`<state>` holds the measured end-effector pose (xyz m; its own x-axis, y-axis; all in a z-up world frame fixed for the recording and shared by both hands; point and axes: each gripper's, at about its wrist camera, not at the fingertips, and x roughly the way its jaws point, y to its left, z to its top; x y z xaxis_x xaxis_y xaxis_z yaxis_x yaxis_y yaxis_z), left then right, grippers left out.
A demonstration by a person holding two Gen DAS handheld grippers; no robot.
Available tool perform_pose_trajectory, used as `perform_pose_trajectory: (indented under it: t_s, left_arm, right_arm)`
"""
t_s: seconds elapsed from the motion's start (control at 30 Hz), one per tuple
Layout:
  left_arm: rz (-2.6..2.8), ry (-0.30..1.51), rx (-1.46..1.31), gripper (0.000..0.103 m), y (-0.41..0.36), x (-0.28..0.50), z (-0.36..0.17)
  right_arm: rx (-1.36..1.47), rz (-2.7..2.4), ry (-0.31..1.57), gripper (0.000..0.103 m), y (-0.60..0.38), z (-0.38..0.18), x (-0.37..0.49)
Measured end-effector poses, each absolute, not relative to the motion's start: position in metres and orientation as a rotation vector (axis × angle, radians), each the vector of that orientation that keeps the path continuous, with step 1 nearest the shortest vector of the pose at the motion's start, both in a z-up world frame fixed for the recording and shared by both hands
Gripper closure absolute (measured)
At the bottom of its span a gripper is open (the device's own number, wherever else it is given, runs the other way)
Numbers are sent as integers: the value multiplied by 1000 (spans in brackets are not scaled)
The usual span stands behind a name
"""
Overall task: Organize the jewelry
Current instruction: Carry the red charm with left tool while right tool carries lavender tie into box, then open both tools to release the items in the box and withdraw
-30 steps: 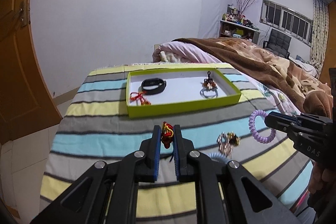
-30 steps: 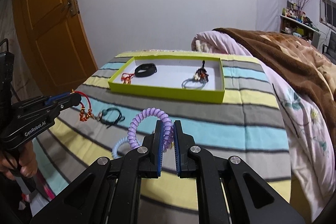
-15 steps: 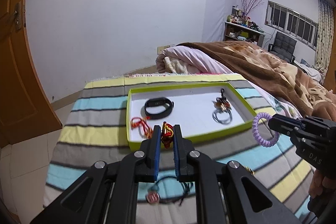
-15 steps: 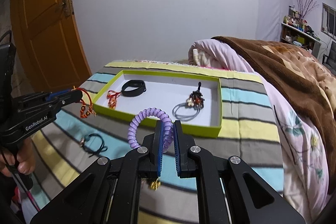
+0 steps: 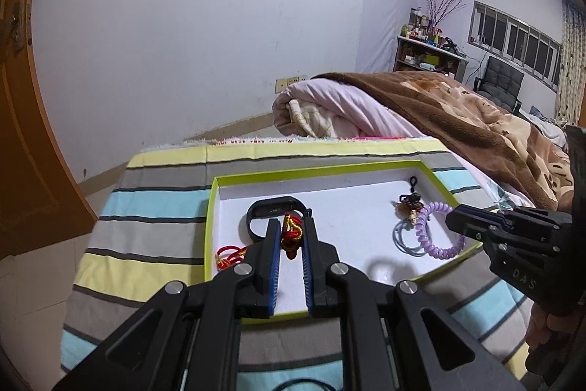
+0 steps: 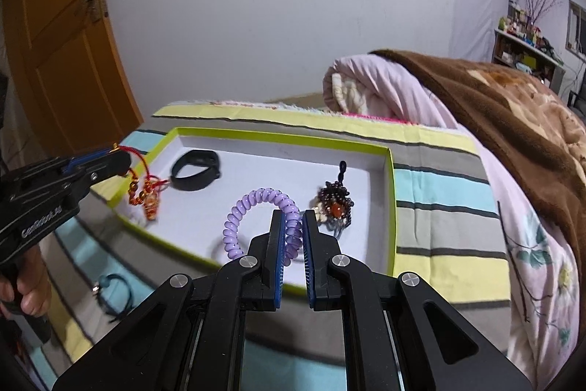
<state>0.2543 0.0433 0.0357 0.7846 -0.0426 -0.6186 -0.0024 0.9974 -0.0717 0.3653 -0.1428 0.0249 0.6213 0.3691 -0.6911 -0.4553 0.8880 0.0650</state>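
**Both claws loaded, hovering over the tray**

My left claw (image 5: 291, 237) is clamped on a red cord charm (image 5: 290, 236), which sits pinched between the blue pads with its gold beads poking up past the tips. From my right-hand camera I see the charm (image 6: 148, 193) dangling below that claw (image 6: 121, 159), hanging over the near left corner of the green tray (image 6: 389, 207).

My right claw (image 6: 293, 226) is clamped on a purple coil band (image 6: 252, 207); the loop arches up and out to the left of the pads, above the tray's white floor. In my left-hand view that claw (image 5: 456, 222) comes in from the right with the coil (image 5: 430, 233) hanging over the tray (image 5: 210, 215).

Inside the tray: a black wristband (image 5: 273, 215) near the left side, another red cord piece (image 5: 229, 253) in the near left corner, and a dark beaded pendant (image 6: 335, 198) on the right, just beyond my right claw's tips. A teal cord bracelet (image 6: 113, 292) lies outside the tray on the striped blanket (image 6: 439, 215).
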Motion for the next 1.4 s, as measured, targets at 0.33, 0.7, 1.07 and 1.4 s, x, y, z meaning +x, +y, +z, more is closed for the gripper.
perform_pose_trajectory:
  t_s: [0.33,0.7,1.07,1.4]
  left_arm:
    - [-29,748,-94,91,45,273,2]
    - [-53,788,-107,90,44,278,-8]
    - [-47,770,-126,76,49,260,3]
    - [-32,733,-120,75,49,218,21]
  right_arm:
    - [-120,476,851,94,-138,-7,391]
    - [-130,482,900,90,-131,-20,397]
    - [-116,485,858,71,-134,-6,377]
    - [-117,493,786,71,-142,21,331]
